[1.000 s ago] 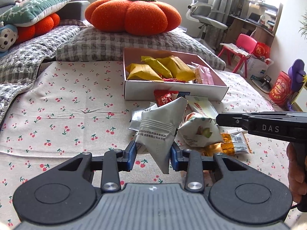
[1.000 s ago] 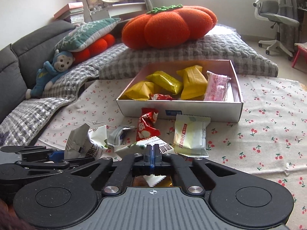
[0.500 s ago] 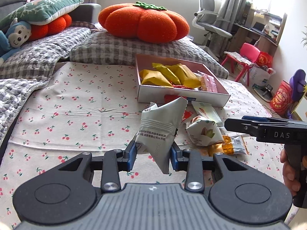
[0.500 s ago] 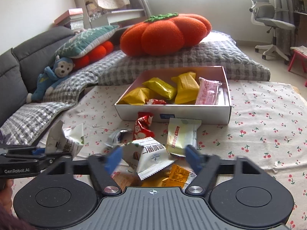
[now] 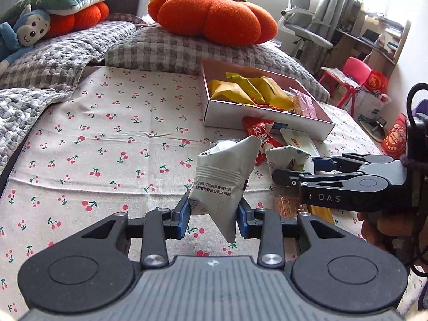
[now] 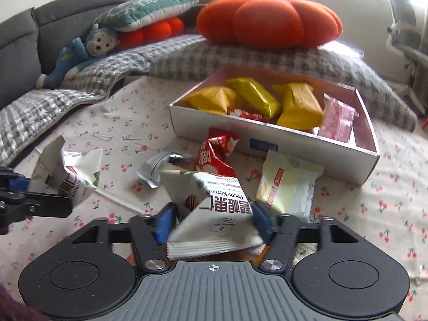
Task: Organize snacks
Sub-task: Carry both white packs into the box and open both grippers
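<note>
My left gripper (image 5: pixel 213 215) is shut on a white pecan snack packet (image 5: pixel 223 180) and holds it above the cherry-print cloth; it also shows at the left of the right wrist view (image 6: pixel 68 179). My right gripper (image 6: pixel 211 220) is open, its jaws on either side of a second white pecan packet (image 6: pixel 214 214) lying on the cloth. The white snack box (image 6: pixel 347 157) behind holds yellow packets (image 6: pixel 254 100) and a pink one (image 6: pixel 338 119). A red packet (image 6: pixel 216 151), a pale green-white packet (image 6: pixel 290 184) and a silver wrapper (image 6: pixel 153 167) lie in front of the box.
An orange pumpkin cushion (image 5: pixel 214 16) sits on a grey checked pillow (image 5: pixel 174 50) behind the box. A blue monkey toy (image 6: pixel 83 50) and a sofa lie at the left. An office chair (image 5: pixel 302 24) and a red stool (image 5: pixel 347 77) stand at the right.
My right gripper went from shut to open and moved forward and down around the second white packet. My left gripper has drawn back to the left with its packet still held.
</note>
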{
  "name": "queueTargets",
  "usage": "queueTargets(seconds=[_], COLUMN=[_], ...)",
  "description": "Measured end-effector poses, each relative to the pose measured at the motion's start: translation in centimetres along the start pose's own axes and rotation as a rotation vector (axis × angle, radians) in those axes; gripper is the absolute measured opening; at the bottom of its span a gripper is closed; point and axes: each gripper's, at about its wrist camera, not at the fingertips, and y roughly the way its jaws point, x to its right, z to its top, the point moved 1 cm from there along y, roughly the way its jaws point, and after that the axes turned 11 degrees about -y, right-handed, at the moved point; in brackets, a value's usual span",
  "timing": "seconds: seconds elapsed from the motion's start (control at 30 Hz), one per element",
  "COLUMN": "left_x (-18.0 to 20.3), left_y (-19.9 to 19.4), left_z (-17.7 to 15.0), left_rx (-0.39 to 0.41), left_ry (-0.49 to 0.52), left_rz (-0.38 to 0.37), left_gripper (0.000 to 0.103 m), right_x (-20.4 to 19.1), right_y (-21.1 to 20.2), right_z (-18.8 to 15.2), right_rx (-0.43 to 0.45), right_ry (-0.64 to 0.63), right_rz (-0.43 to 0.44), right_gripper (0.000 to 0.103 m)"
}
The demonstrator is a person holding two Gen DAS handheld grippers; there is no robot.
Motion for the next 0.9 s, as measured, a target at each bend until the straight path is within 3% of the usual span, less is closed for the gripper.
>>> queueTargets(seconds=[0.47,0.9], left_x=[1.0,3.8], left_y=[0.0,1.7], left_z=[0.8,2.3], left_rx=[-0.002,-0.017], left_ry=[-0.006,0.012], left_rz=[-0.035,-0.069], left_gripper=[0.033,0.033], right_x=[1.9,4.5], right_y=[-4.3,-5.6], right_z=[0.1,-1.0], right_rx=[0.103,0.115], right_ry=[0.157,0.297], right_rz=[0.025,-0.016], right_gripper=[0.054,0.054])
